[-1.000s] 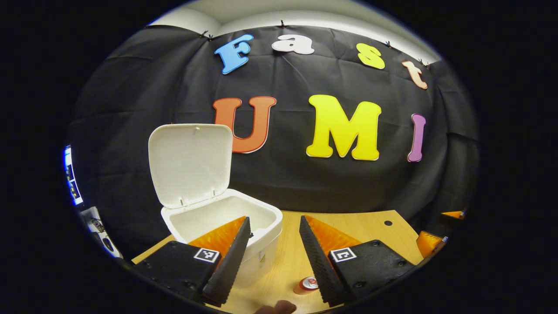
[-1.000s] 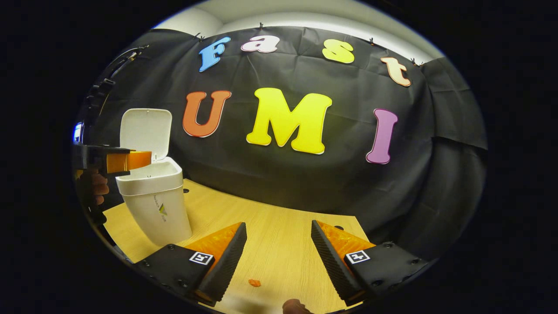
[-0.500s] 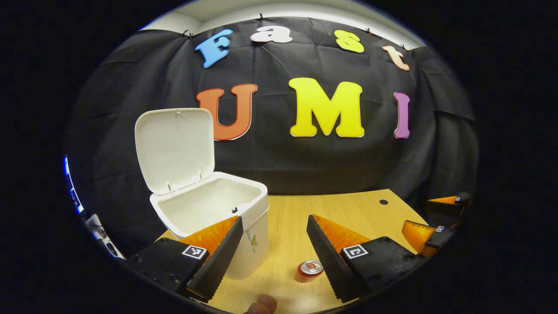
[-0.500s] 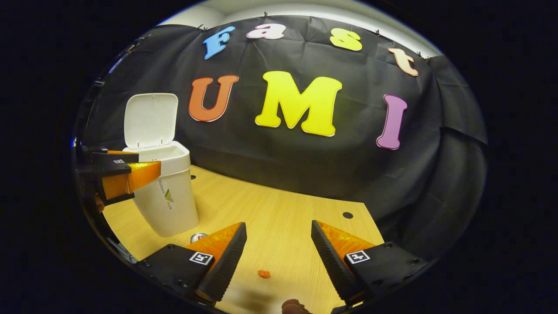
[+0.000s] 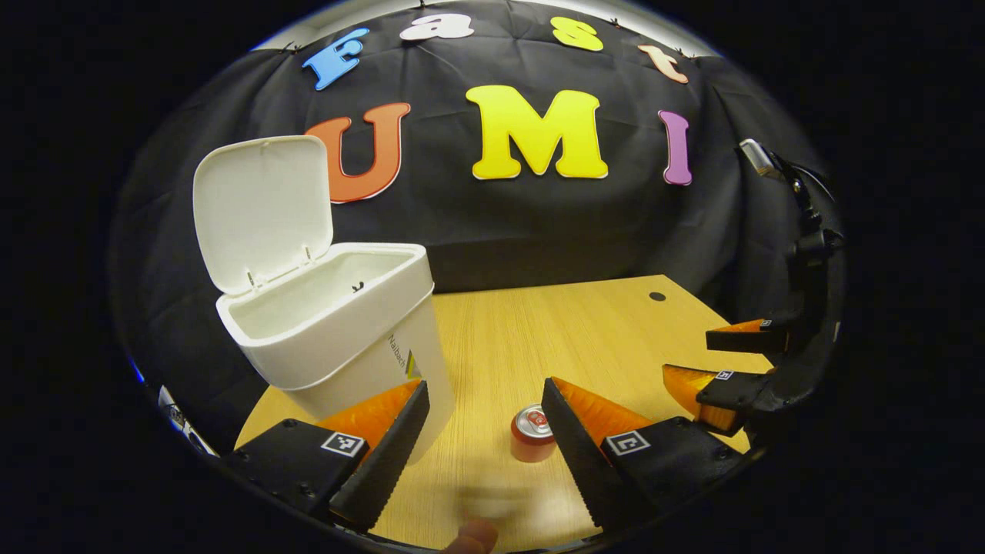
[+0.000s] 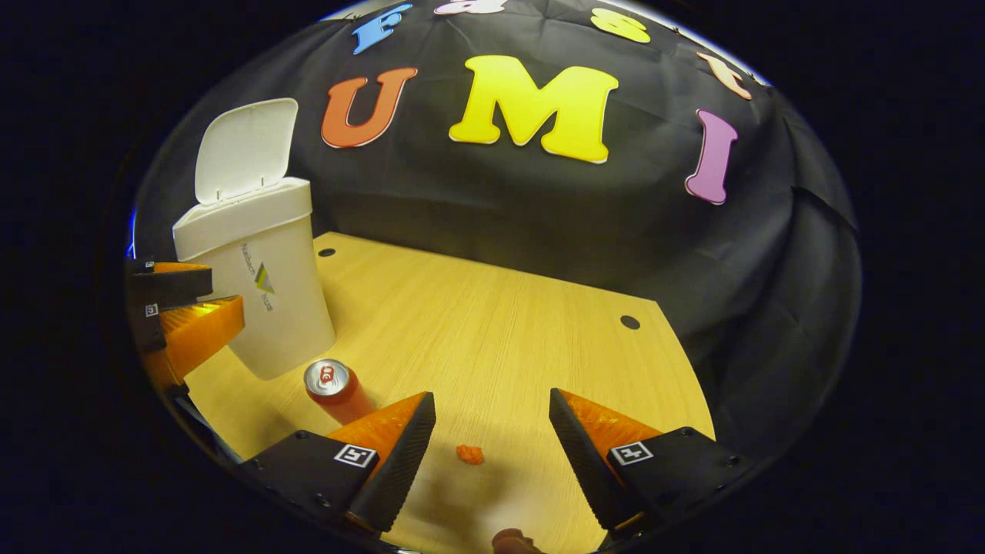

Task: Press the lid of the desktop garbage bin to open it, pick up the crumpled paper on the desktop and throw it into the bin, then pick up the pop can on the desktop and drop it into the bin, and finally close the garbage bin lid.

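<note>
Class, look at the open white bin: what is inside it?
The bin stands with its lid up. Bare white inner wall shows near the rim; the bottom is hidden by the front wall.

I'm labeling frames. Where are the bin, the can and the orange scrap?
bin [image 5: 346, 350], left gripper view, front wall.
can [image 6: 327, 376], right gripper view, top.
orange scrap [image 6: 469, 454], right gripper view, its middle.

white bin [image 5: 338, 338], red can [image 5: 531, 438], perhaps orange scrap [image 6: 469, 454]

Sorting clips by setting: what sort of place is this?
Probably a staged recording booth, not a home: black cloth wall behind a bare wooden desk, with just a white bin, lid up, and a red can set out.
</note>
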`<state>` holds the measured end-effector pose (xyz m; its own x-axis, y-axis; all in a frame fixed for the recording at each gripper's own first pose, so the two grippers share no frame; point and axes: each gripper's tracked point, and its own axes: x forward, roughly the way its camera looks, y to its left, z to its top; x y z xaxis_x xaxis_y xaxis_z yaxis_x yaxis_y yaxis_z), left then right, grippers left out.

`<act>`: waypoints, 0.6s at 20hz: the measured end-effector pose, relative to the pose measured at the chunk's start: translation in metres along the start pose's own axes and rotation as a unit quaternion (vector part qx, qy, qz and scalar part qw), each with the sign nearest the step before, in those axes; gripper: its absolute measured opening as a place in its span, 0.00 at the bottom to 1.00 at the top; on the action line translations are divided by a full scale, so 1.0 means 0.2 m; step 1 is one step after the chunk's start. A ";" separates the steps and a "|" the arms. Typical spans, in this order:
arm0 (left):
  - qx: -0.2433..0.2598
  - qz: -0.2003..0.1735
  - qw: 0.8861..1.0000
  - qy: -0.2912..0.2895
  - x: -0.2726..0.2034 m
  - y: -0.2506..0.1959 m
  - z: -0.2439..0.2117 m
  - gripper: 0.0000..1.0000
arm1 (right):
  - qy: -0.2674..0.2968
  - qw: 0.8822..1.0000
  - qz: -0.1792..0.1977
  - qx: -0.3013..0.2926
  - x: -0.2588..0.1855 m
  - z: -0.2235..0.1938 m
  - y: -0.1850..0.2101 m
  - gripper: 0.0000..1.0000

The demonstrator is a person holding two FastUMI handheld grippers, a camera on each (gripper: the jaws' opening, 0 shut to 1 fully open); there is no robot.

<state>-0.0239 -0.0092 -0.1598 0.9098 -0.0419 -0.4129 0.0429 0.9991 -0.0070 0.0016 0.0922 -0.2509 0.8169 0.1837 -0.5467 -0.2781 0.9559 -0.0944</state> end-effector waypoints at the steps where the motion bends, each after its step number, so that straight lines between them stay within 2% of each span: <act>1: -0.002 -0.002 1.000 0.011 0.02 0.00 -0.03 0.97 | 0.014 1.000 0.002 -0.006 0.04 -0.05 0.01 0.94; 8: -0.007 0.009 0.998 0.062 0.07 0.04 -0.22 0.98 | 0.124 0.992 0.029 -0.002 0.24 -0.37 0.10 0.94; 12: -0.011 0.012 0.997 0.077 0.08 0.06 -0.27 0.98 | 0.203 0.979 0.030 -0.002 0.33 -0.56 0.11 0.94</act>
<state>-0.0308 0.0024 -0.2161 0.8360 -0.0176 -0.5484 0.0114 0.9998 -0.0148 -0.0076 0.1005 -0.3820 0.5312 0.1329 -0.8368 -0.3228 0.9449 -0.0548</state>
